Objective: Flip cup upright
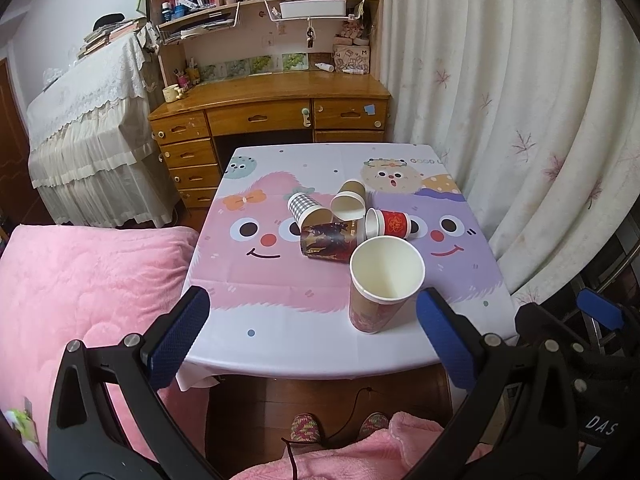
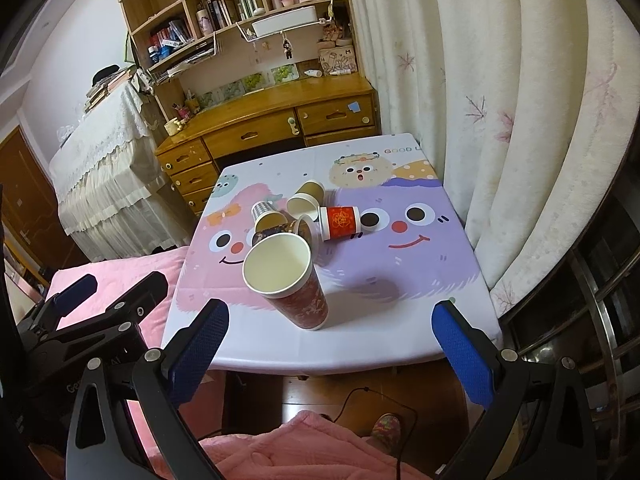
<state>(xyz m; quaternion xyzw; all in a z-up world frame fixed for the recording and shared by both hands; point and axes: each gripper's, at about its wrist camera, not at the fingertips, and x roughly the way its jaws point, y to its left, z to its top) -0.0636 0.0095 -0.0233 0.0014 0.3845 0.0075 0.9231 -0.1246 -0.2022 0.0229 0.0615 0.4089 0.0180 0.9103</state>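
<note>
A tall red patterned paper cup [image 1: 378,292] stands upright near the table's front edge; it also shows in the right wrist view [image 2: 292,284]. Behind it lie several cups on their sides: a dark patterned cup [image 1: 330,240], a checkered cup [image 1: 306,208], a tan cup [image 1: 350,200] and a red and white cup [image 1: 388,223]. The red and white cup also shows in the right wrist view [image 2: 340,222]. My left gripper [image 1: 312,336] is open and empty, in front of the table edge. My right gripper [image 2: 328,340] is open and empty, likewise short of the upright cup.
The small table [image 1: 280,340] has a cartoon cloth. A pink bed [image 1: 80,280] lies on the left, a curtain [image 1: 520,120] on the right, a wooden desk [image 1: 272,112] with shelves behind. The person's slippers [image 1: 306,428] and a cable are on the floor.
</note>
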